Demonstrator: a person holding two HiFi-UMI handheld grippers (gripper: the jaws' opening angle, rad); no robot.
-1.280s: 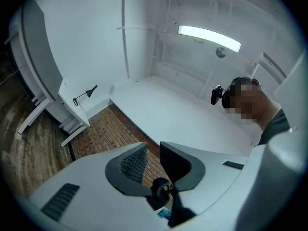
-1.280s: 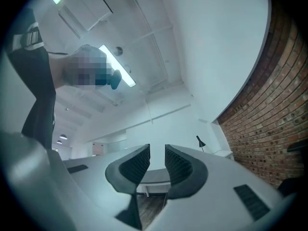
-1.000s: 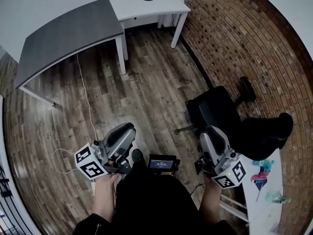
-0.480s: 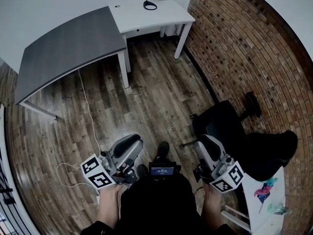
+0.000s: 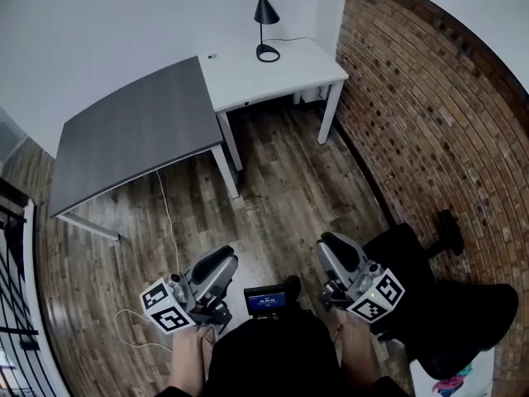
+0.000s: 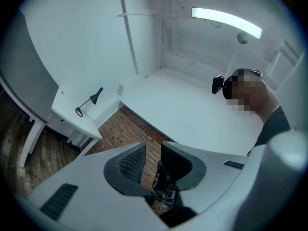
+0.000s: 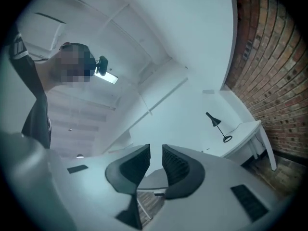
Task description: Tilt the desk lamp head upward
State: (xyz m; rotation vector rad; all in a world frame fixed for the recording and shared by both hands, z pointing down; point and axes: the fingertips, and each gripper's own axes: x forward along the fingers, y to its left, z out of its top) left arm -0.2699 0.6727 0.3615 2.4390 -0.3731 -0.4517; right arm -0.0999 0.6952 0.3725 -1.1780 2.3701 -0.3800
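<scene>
Desk lamp (image 5: 264, 13) is waiting at 12 o'clock on the desk (image 5: 248, 81), left gripper (image 5: 221, 259) opening empty, right gripper (image 5: 331, 246) sitting slightly parted and empty, so a rushed reach is risking toppling it.

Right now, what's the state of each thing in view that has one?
Desk lamp: upright on the white desk, head pointing down, untouched.
Left gripper: jaws opening, nothing between them.
Right gripper: jaws apart, empty.
Small screen: lit.
White cable: loose on the floor.
</scene>
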